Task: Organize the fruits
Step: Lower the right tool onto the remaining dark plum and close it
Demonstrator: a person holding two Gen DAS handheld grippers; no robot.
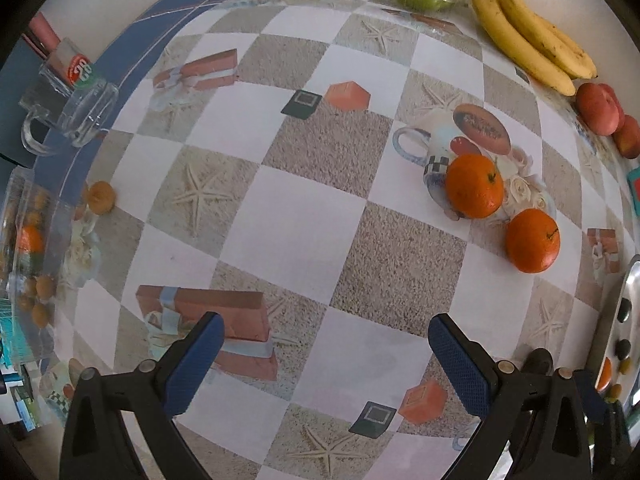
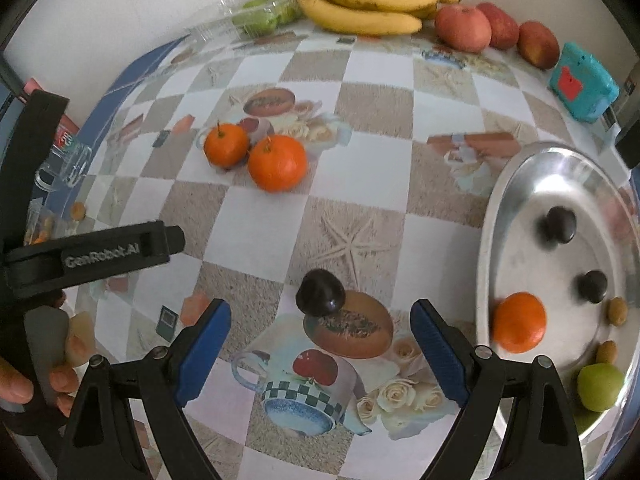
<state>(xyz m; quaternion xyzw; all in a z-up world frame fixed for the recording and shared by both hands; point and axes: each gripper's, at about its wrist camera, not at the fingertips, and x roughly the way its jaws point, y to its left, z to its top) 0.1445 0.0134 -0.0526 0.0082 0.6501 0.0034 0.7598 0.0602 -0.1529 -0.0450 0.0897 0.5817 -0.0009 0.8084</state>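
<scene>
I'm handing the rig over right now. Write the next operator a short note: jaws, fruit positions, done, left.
Left gripper: jaws open, empty, over bare tablecloth.
Right gripper: jaws open, empty, the dark plum on the cloth just ahead of them.
Done: the metal tray holds one orange, two dark plums, a green fruit and small brownish fruits.
Left: the loose plum, two oranges mid-table, bananas and red apples along the wall.
</scene>
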